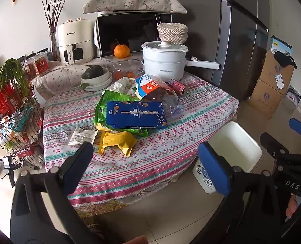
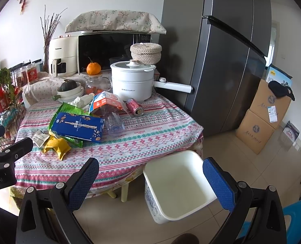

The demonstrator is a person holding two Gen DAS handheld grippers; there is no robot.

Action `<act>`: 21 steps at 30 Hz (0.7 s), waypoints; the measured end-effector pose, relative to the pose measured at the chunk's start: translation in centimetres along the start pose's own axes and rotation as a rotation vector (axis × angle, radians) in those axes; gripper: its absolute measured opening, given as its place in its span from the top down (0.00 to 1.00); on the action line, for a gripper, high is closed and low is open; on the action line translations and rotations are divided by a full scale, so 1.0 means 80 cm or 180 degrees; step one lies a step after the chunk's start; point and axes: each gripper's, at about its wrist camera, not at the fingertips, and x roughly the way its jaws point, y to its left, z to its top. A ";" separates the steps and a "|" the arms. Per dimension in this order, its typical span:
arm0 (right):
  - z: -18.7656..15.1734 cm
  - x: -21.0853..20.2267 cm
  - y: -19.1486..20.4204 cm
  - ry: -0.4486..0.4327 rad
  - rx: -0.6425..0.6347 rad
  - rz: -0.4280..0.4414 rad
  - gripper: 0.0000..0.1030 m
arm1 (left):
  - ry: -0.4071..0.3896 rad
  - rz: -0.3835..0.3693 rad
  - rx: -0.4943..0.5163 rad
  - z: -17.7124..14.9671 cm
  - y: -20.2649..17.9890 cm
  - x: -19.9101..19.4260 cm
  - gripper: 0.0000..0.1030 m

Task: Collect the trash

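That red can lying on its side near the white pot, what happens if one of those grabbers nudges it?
The red can lies on its side, so it would probably roll across the tablecloth instead of sliding. Its round metal wall may slip between flat fingers. If empty, as trash likely is, it should feel light and dent under a hard squeeze.

Table front edge (image 1: pixel 150 162) bare, open reach; pot (image 1: pixel 162 61) & fridge (image 2: pixel 221 61) block behind litter pile (image 1: pixel 130 111).

Wrappers (image 1: pixel 136 118) on table (image 1: pixel 170 142); bin (image 2: pixel 179 185) beside it.
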 end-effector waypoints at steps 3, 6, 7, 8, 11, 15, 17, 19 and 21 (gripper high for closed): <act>0.000 0.000 0.000 -0.0005 0.0006 0.0002 0.00 | -0.0010 0.0006 -0.0007 0.000 0.000 -0.001 0.01; 0.000 0.001 -0.001 0.0006 0.0015 0.0005 0.00 | -0.0012 0.0011 -0.0004 0.000 0.001 -0.001 0.01; -0.001 0.001 -0.001 0.0011 0.0017 0.0009 0.00 | -0.0009 0.0013 -0.0007 0.000 0.001 0.000 0.01; -0.001 0.001 -0.002 0.0013 0.0020 0.0013 0.00 | -0.0005 0.0016 -0.0009 0.000 0.001 0.000 0.01; -0.001 0.001 -0.002 0.0006 0.0026 0.0017 0.00 | 0.0004 0.0019 -0.0013 0.001 0.001 0.001 0.01; -0.001 0.001 -0.002 0.0007 0.0037 0.0018 0.00 | -0.0005 0.0021 -0.0009 0.001 0.001 0.001 0.01; -0.001 0.001 -0.002 0.0008 0.0036 0.0016 0.00 | -0.0005 0.0020 -0.0010 0.001 0.001 0.001 0.01; -0.001 0.001 -0.003 0.0006 0.0039 0.0022 0.00 | -0.0008 0.0021 -0.0010 0.001 0.001 0.001 0.01; -0.001 0.001 -0.003 0.0003 0.0043 0.0025 0.00 | -0.0014 0.0024 -0.0017 0.001 0.002 0.001 0.01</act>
